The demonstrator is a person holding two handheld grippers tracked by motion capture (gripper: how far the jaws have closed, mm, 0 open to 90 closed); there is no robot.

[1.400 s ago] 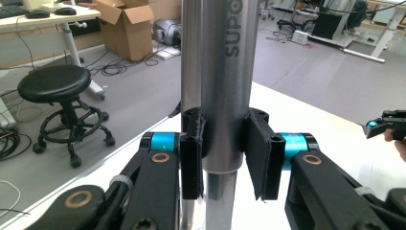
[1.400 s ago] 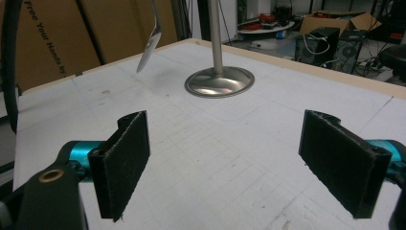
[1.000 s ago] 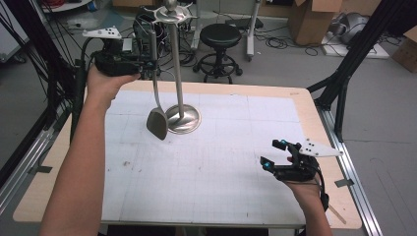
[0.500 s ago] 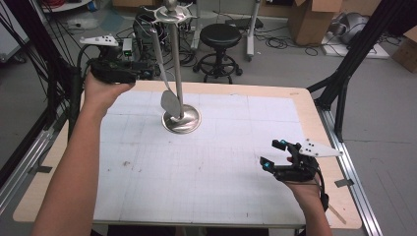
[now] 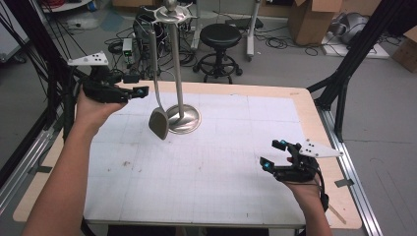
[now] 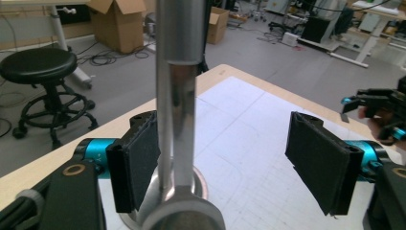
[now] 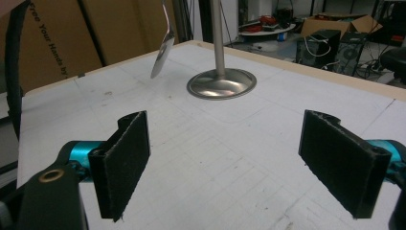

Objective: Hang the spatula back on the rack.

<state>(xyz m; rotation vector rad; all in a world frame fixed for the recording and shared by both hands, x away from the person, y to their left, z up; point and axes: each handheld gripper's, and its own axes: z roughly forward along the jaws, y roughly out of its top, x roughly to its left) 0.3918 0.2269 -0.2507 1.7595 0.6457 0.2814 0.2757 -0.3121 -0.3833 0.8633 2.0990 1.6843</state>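
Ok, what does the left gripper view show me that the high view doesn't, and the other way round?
Left gripper view: up close, the spatula handle stands between the left gripper pads, hard by one and well clear of the other; the jaws have just been opening. High view: the spatula hangs from the hooked top of the stand, and both forearms reach over the table. Shared: the stand's base, the stool, the open right gripper.

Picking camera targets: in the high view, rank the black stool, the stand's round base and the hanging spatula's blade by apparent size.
1. Black stool, though it stands farther off on the floor.
2. Stand's round base.
3. Spatula's blade, hanging nearer the camera, so its true share is unsure.
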